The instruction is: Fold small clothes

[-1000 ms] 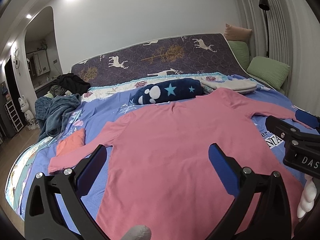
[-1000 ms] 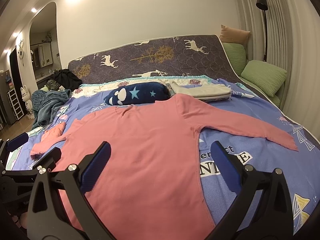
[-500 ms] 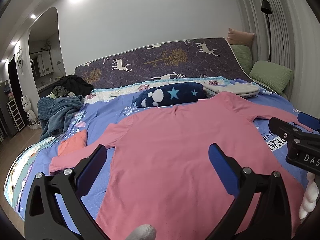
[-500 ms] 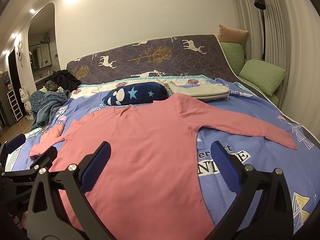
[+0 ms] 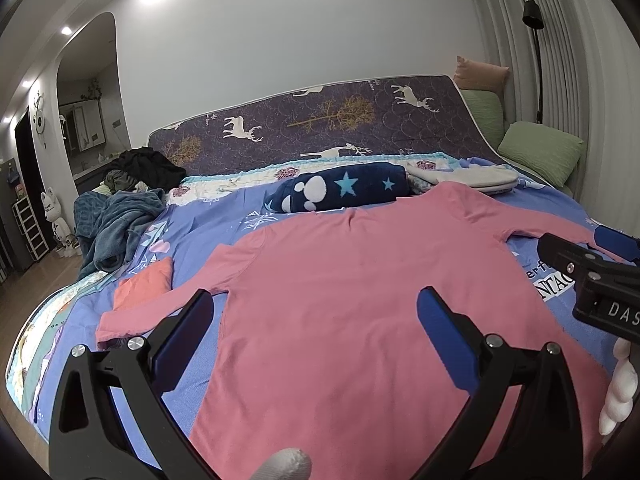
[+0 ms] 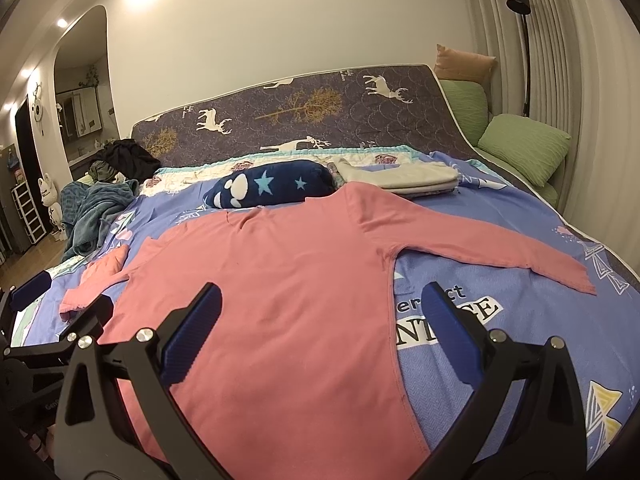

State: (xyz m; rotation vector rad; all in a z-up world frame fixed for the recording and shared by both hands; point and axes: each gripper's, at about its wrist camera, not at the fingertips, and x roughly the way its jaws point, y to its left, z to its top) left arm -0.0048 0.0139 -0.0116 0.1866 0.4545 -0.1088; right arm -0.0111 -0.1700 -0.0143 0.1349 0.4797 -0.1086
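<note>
A pink long-sleeved shirt (image 5: 360, 288) (image 6: 280, 292) lies flat on the bed with both sleeves spread out. The left gripper (image 5: 314, 320) hovers open above the shirt's lower body, nothing between its blue pads. The right gripper (image 6: 320, 316) hangs open over the shirt's right side seam, also empty. In the left wrist view the right gripper (image 5: 592, 264) shows at the right edge. In the right wrist view the left gripper (image 6: 48, 320) shows at the left edge. A small folded orange-pink garment (image 5: 144, 284) lies beside the left sleeve.
A dark blue star-patterned roll (image 5: 344, 190) and folded grey-white clothes (image 6: 400, 178) lie beyond the collar. A teal blanket (image 5: 116, 228) and dark clothes (image 5: 144, 168) are heaped at the far left. Green cushions (image 6: 524, 148) line the right side. A gloved fingertip (image 5: 286, 464) shows at the bottom.
Both views have tilted up slightly, so the shirt sits a little lower in frame. Both grippers stay open and the shirt has not moved.
</note>
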